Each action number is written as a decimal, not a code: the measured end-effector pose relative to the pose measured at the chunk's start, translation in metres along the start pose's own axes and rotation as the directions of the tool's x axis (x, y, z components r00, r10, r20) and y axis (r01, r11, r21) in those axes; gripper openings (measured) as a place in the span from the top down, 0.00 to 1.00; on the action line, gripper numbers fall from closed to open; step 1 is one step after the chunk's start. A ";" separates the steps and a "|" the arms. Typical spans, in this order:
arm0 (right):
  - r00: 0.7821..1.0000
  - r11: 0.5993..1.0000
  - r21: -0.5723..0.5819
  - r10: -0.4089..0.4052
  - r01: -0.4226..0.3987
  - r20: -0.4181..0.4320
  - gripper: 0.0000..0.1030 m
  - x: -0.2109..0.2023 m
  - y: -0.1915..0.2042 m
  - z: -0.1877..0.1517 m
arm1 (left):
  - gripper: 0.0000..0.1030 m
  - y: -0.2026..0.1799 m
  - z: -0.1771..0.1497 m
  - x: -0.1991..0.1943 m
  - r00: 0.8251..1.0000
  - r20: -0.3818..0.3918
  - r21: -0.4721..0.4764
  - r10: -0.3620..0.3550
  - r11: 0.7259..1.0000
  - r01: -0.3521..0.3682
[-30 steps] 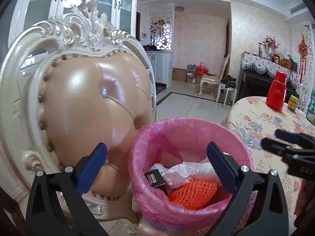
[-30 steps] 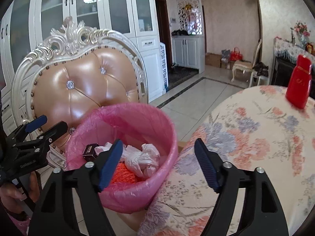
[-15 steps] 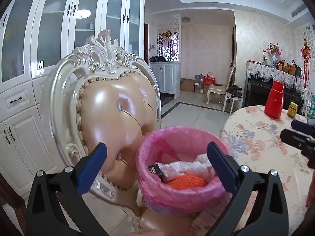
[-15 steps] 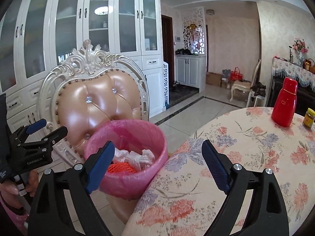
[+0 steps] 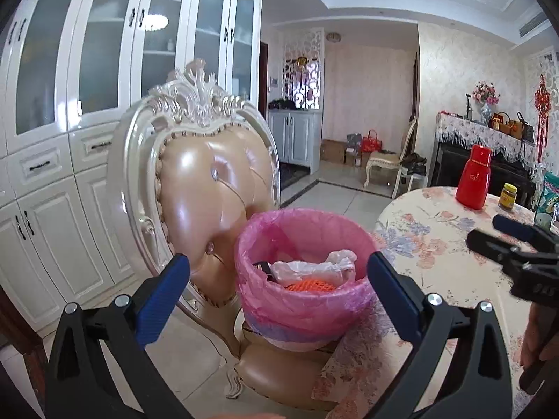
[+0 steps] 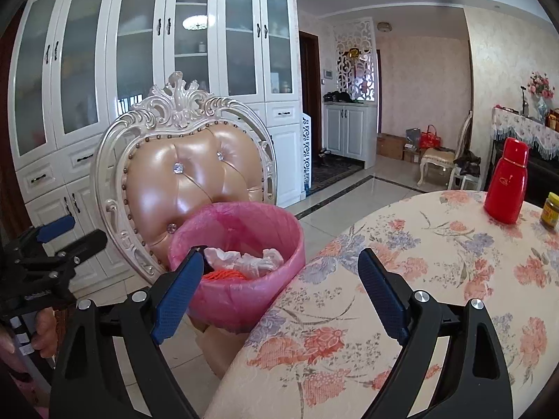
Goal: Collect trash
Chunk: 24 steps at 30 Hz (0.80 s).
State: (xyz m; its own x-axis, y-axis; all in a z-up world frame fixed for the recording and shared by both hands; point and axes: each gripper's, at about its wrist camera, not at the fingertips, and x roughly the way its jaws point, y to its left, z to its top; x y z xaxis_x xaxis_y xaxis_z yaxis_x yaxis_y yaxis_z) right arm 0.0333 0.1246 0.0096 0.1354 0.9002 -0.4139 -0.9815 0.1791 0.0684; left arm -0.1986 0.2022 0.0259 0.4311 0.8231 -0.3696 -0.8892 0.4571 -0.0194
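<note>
A trash bin lined with a pink bag stands on the seat of an ornate chair beside the table. In it lie white crumpled plastic, an orange foam net and a small dark packet. My left gripper is open and empty, held back from the bin, which shows between its fingers. My right gripper is open and empty, over the table's edge right of the bin. Each gripper shows in the other's view, the right one and the left one.
The cream and tan chair backs the bin. The round table with a floral cloth holds a red flask and a yellow jar. White glass cabinets line the left wall.
Both grippers have drawn back and up from the bin, so it looks smaller and farther. Both stay open and empty. The trash in the bin has not moved.
</note>
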 end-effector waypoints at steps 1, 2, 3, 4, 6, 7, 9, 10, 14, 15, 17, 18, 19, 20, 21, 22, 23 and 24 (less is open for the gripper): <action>1.000 1.000 0.001 0.008 -0.008 -0.001 0.18 0.000 0.001 -0.002 | 0.05 -0.002 0.000 -0.004 1.000 0.008 0.003 0.000 1.000 0.000; 1.000 1.000 0.001 0.012 -0.012 0.000 0.18 -0.001 0.001 -0.003 | 0.05 -0.003 0.000 -0.006 1.000 0.012 0.005 0.002 1.000 -0.002; 1.000 1.000 0.001 0.018 -0.018 -0.001 0.18 -0.001 0.002 -0.005 | 0.05 -0.005 0.000 -0.010 1.000 0.009 0.007 0.001 1.000 -0.001; 1.000 1.000 -0.001 0.022 -0.022 -0.004 0.18 0.000 0.003 -0.005 | 0.05 -0.006 0.000 -0.011 1.000 0.008 0.007 -0.002 1.000 0.001; 1.000 1.000 -0.007 0.030 -0.030 -0.009 0.18 0.001 0.005 -0.006 | 0.05 -0.009 0.000 -0.012 1.000 0.002 0.013 0.003 1.000 -0.003; 0.999 0.999 -0.010 0.035 -0.035 -0.008 0.18 0.001 0.006 -0.007 | 0.05 -0.009 0.000 -0.011 1.000 0.000 0.015 0.007 1.000 -0.007; 0.999 0.999 -0.008 0.042 -0.042 -0.009 0.18 0.001 0.007 -0.008 | 0.05 -0.010 -0.002 -0.013 1.000 -0.004 0.020 0.010 1.000 -0.010; 0.999 0.999 -0.008 0.043 -0.043 -0.011 0.18 0.001 0.007 -0.009 | 0.05 -0.011 -0.002 -0.014 1.000 -0.006 0.024 0.011 1.000 -0.011; 0.999 0.999 -0.012 0.031 -0.031 -0.016 0.18 0.003 0.006 -0.010 | 0.05 -0.013 -0.004 -0.014 1.000 -0.006 0.031 0.020 0.999 -0.020; 1.000 1.000 -0.012 0.027 -0.028 -0.015 0.18 0.003 0.006 -0.011 | 0.05 -0.013 -0.004 -0.014 1.000 -0.006 0.033 0.020 0.999 -0.020; 0.999 1.000 -0.003 0.030 -0.030 -0.016 0.18 0.002 0.004 -0.011 | 0.05 -0.014 -0.005 -0.014 1.000 -0.007 0.035 0.022 0.999 -0.021; 0.999 1.000 0.000 0.031 -0.031 -0.015 0.18 0.002 0.004 -0.011 | 0.05 -0.014 -0.005 -0.013 1.000 -0.008 0.036 0.021 0.999 -0.021; 0.999 1.000 0.000 0.031 -0.031 -0.014 0.18 0.002 0.004 -0.011 | 0.05 -0.015 -0.005 -0.013 1.000 -0.010 0.037 0.020 0.999 -0.020; 0.999 1.000 -0.002 0.031 -0.031 -0.014 0.18 0.002 0.004 -0.011 | 0.05 -0.015 -0.005 -0.013 1.000 -0.011 0.037 0.019 0.999 -0.018; 0.999 1.000 -0.004 0.030 -0.030 -0.014 0.18 0.001 0.004 -0.011 | 0.05 -0.016 -0.005 -0.013 1.000 -0.012 0.038 0.018 0.999 -0.018; 0.999 1.000 -0.004 0.031 -0.031 -0.014 0.18 0.001 0.003 -0.010 | 0.05 -0.016 -0.006 -0.013 1.000 -0.012 0.041 0.019 0.999 -0.018; 0.999 0.999 -0.005 0.032 -0.032 -0.014 0.18 0.001 0.004 -0.010 | 0.05 -0.017 -0.006 -0.013 1.000 -0.012 0.044 0.021 0.999 -0.021; 0.999 0.999 -0.007 0.033 -0.033 -0.014 0.18 0.001 0.004 -0.010 | 0.05 -0.017 -0.006 -0.014 1.000 -0.012 0.046 0.022 0.999 -0.021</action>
State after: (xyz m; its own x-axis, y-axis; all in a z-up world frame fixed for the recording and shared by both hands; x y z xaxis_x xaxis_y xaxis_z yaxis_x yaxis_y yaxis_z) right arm 0.0283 0.1219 0.0008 0.1012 0.9000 -0.4240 -0.9863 0.1466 0.0757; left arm -0.1905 0.1811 0.0254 0.4098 0.8288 -0.3810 -0.8902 0.4544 0.0311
